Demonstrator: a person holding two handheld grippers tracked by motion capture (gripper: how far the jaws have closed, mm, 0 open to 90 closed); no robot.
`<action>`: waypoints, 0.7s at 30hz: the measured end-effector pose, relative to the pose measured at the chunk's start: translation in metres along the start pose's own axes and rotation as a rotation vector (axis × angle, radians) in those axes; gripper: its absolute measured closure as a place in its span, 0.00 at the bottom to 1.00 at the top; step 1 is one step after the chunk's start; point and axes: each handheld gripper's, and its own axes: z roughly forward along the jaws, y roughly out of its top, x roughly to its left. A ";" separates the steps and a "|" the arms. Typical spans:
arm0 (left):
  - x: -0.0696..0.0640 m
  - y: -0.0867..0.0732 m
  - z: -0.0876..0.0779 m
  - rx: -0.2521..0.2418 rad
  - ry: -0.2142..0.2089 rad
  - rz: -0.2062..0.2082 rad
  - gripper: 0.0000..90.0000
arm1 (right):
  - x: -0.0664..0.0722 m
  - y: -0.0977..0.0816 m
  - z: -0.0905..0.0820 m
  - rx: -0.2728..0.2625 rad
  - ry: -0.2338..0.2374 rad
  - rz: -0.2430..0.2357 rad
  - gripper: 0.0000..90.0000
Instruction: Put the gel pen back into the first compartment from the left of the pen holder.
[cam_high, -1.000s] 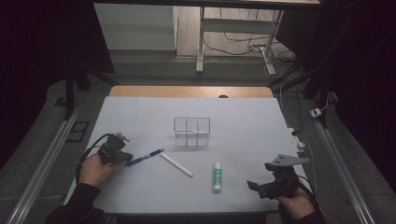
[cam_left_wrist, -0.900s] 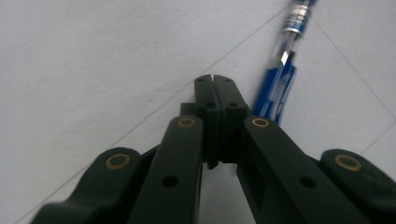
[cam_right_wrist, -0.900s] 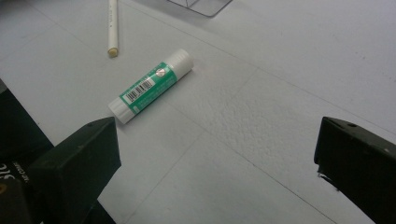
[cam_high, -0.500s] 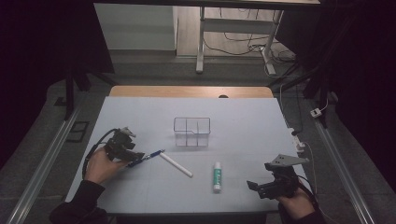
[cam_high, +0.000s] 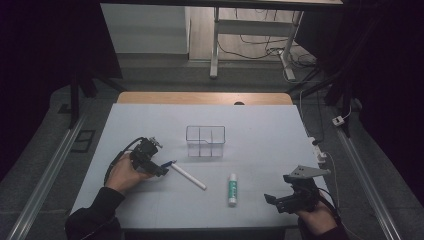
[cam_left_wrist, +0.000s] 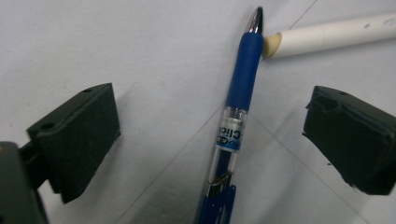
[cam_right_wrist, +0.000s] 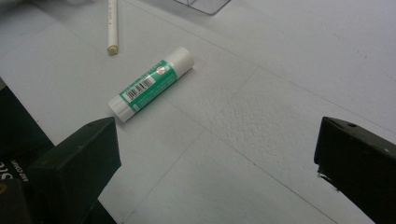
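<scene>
Now the left claw (cam_left_wrist: 210, 140) has just been opening, wide around the blue pen (cam_left_wrist: 240, 93) (untouched); right claw (cam_right_wrist: 215, 172) wide.

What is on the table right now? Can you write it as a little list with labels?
left hand-held gripper: jaws have just been opening, wide apart around the blue pen, not pressing it
blue pen: lying flat, tip beside the white stick's end
white stick: lying flat
glue stick: green label, lying flat
clear box: upright, further back
right hand-held gripper: open, holding nothing
table: white
</scene>
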 end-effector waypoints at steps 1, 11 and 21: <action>0.000 0.001 0.001 0.006 0.008 0.008 0.09 | 0.000 0.000 0.000 0.000 0.000 0.000 0.01; -0.006 0.006 -0.003 -0.004 0.030 0.092 0.54 | 0.000 0.000 0.001 0.004 0.001 -0.003 0.01; -0.011 0.010 -0.004 0.015 0.006 0.126 0.87 | 0.000 0.000 0.001 0.004 0.002 -0.003 0.01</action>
